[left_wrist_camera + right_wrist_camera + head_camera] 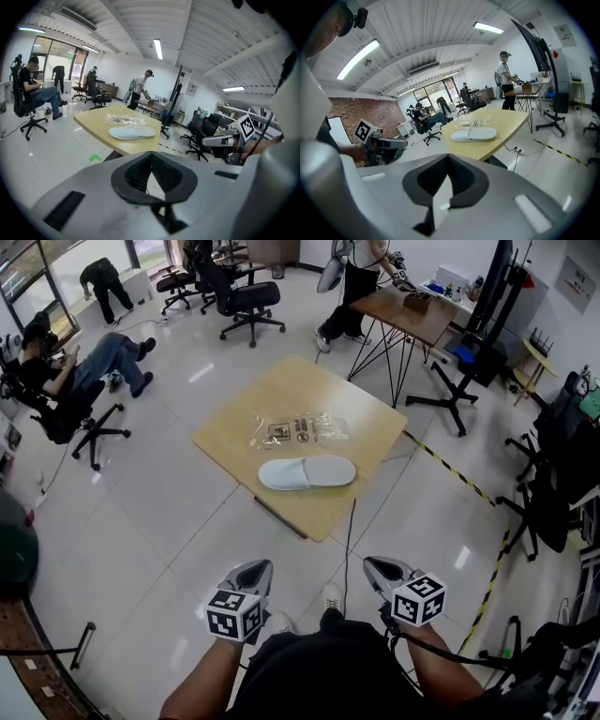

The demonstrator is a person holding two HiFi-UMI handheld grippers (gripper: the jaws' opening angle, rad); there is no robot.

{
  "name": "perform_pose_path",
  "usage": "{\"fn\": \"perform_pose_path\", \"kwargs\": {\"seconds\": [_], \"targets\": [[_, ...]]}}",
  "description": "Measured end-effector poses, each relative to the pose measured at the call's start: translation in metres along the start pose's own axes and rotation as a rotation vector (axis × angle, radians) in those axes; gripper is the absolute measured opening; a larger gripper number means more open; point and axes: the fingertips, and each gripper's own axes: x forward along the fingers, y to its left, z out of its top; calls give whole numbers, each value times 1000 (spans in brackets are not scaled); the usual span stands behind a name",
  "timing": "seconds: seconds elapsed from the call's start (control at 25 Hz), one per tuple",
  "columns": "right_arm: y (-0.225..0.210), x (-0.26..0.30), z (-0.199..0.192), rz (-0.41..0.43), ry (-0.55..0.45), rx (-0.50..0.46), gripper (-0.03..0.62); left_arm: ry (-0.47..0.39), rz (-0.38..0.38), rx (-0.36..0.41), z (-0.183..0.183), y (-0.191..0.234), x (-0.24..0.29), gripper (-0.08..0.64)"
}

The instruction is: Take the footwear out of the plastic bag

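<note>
A white slipper (307, 472) lies on the near side of the wooden table (234, 423), outside the clear plastic bag (300, 429) that lies flat just behind it. My left gripper (251, 570) and right gripper (380, 568) hang low in front of me, well short of the table, both shut and holding nothing. The left gripper view looks past its shut jaws to the slipper (132, 132), the bag (123, 119) and the right gripper (225, 139). In the right gripper view the slipper (473, 134) and bag (471, 123) sit ahead, with the left gripper (386, 143) at the left.
A cable (349, 540) runs down from the table's near corner to the floor. Yellow-black tape (450, 470) crosses the floor at the right. Office chairs (248, 301) and a second table (408, 315) with a standing person are behind. A seated person (80, 367) is at the left.
</note>
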Motion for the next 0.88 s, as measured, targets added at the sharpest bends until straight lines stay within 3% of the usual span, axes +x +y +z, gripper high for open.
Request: {"fn": "perform_pose_path", "kwargs": {"seconds": [0.88], "targets": [[1, 6, 5, -21, -1, -23, 0, -23, 0, 12, 11, 11, 1, 6]]}}
